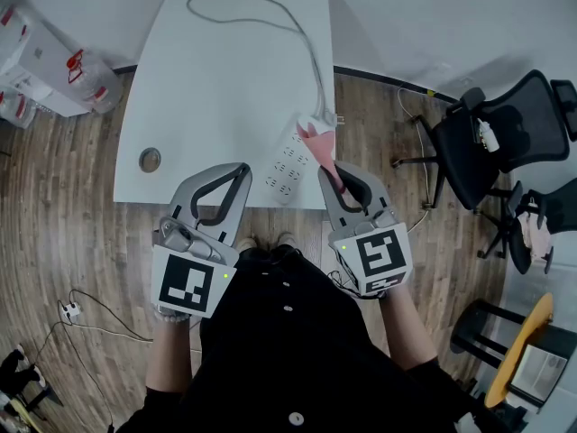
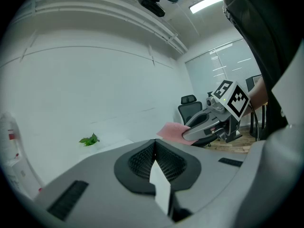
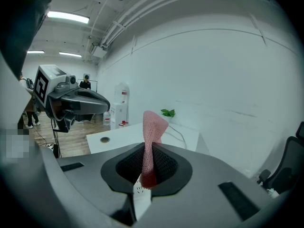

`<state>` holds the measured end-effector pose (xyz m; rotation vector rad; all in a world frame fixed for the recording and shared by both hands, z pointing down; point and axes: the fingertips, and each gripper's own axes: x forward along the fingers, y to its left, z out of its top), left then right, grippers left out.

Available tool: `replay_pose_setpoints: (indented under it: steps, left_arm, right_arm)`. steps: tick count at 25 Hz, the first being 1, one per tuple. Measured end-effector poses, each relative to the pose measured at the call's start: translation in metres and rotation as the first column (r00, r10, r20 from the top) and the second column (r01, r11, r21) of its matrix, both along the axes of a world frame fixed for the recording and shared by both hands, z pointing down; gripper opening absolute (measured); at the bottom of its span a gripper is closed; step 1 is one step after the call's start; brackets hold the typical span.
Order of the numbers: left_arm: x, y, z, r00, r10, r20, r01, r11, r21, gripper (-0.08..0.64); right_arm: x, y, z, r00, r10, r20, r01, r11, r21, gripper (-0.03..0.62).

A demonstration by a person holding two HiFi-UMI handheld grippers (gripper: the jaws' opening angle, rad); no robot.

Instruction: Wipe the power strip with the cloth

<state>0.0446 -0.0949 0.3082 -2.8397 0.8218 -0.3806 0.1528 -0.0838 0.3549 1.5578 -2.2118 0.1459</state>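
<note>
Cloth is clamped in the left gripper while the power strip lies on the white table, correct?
No: the cloth is clamped in the right gripper, as the right gripper view shows; the left gripper is shut on nothing. The power strip does lie on the white table.

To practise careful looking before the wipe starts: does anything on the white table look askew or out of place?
The power strip lies askew, diagonal to the white table's edges, its near end close to the front edge. Its cable loops loosely across the top. Nothing looks spilled or damaged.
</note>
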Motion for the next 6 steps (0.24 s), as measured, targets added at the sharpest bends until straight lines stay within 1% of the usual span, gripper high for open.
replay_pose_setpoints:
  steps: [6]
  left_arm:
    - [-0.0006,-0.0001,0.0006,1.0,-0.002,-0.002,0.002,1.0,-0.003,0.014]
  right_arm:
    - [-0.0012,-0.0012,0.0004,1.0,0.001,0.008,-0.001,1.0,0.006,0.054]
